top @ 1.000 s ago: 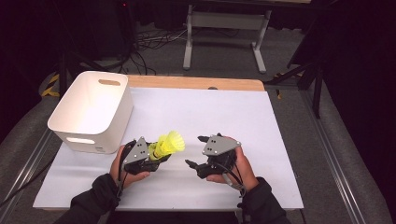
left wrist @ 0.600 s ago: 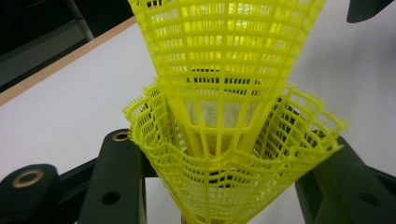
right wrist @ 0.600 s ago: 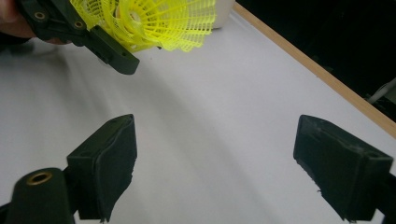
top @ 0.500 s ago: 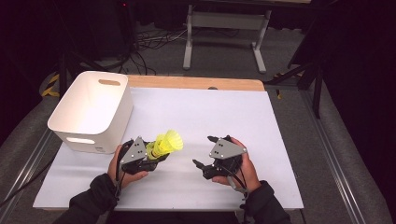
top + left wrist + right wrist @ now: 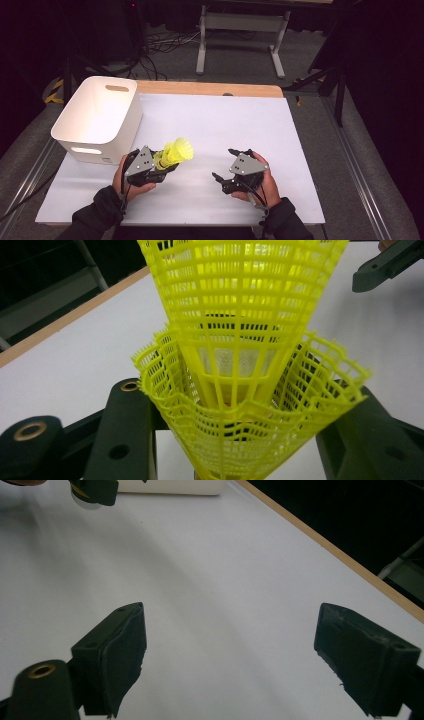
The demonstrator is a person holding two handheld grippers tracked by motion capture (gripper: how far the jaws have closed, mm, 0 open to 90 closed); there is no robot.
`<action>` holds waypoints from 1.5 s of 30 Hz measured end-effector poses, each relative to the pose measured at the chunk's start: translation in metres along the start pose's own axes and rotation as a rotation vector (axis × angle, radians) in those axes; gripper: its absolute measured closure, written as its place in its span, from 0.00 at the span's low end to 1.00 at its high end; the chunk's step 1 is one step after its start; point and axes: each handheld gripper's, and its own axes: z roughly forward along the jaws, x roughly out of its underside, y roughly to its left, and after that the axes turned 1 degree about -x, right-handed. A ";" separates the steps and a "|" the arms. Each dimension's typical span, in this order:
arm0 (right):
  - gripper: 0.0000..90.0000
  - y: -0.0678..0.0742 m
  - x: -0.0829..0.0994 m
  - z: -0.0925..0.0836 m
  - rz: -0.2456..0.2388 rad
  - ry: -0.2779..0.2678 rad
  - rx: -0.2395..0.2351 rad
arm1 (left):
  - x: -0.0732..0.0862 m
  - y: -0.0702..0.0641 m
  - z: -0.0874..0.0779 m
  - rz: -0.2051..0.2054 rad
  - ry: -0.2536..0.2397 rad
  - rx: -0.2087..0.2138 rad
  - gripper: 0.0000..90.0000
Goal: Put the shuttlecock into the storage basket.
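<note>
Two yellow plastic shuttlecocks [image 5: 179,150], one nested in the other, stick out of my left gripper [image 5: 167,162] with their skirts pointing up and to the right. In the left gripper view the mesh skirts [image 5: 240,355] sit between the two black jaws, and that gripper [image 5: 235,440] is shut on the lower part of the stack. My right gripper [image 5: 223,163] hovers low over the white table top, about a hand's width to the right. Its jaws have just been opening and stand wide apart [image 5: 230,650] with nothing between them.
A white plastic bin [image 5: 127,125] with handle slots stands at the table's left, just behind my left hand. The white sheet [image 5: 225,120] covers the table, with a wooden edge [image 5: 210,89] at the far side. The bin's base [image 5: 170,486] appears in the right gripper view.
My right gripper has sunk a little and drifted right, and its jaws have spread slightly. The left gripper and its shuttlecocks have stayed put.
</note>
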 end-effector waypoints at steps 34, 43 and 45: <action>0.15 0.001 0.028 -0.003 0.031 0.008 0.030 | -0.007 0.007 -0.022 -0.006 -0.044 -0.033 0.58; 0.16 0.001 0.028 -0.002 0.036 0.003 0.030 | -0.009 0.011 -0.030 -0.004 -0.062 -0.058 0.58; 0.16 0.000 0.028 -0.002 0.035 0.002 0.031 | -0.009 0.012 -0.031 -0.006 -0.061 -0.060 0.58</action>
